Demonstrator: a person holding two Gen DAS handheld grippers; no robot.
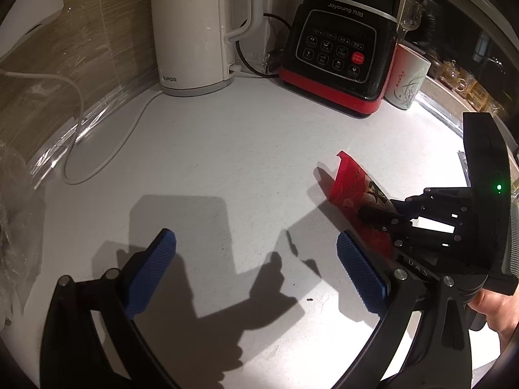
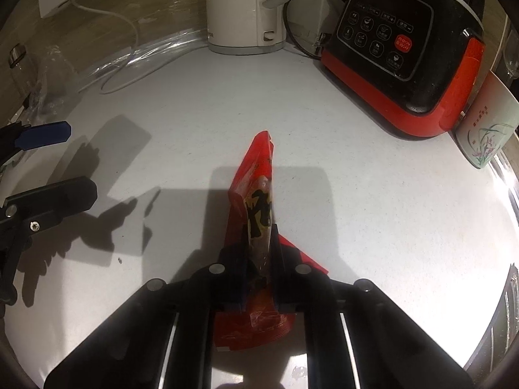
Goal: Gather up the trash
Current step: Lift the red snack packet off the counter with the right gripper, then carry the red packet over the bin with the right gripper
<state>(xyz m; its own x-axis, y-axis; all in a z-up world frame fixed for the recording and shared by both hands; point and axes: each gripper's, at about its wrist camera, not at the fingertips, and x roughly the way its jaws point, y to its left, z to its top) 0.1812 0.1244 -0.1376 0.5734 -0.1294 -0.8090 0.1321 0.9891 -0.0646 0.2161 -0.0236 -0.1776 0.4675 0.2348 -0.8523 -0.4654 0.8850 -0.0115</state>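
A red snack wrapper (image 2: 256,188) with black and yellow print is pinched between the jaws of my right gripper (image 2: 259,243), which is shut on it and holds it above the white counter (image 2: 356,194). In the left wrist view the same wrapper (image 1: 350,184) sticks out of the right gripper (image 1: 382,217) at the right. My left gripper (image 1: 256,253) is open and empty over the counter, with blue pads (image 1: 360,269) wide apart. Its fingers (image 2: 45,136) show at the left edge of the right wrist view.
A white SUPOR kettle (image 1: 191,29) and a black-and-red Joyoung appliance (image 1: 340,52) stand at the back against the wall. A flowered cup (image 1: 408,77) stands right of the appliance. A white cable (image 1: 97,149) loops at left, near clear plastic (image 1: 16,227). Small crumbs (image 1: 309,300) lie on the counter.
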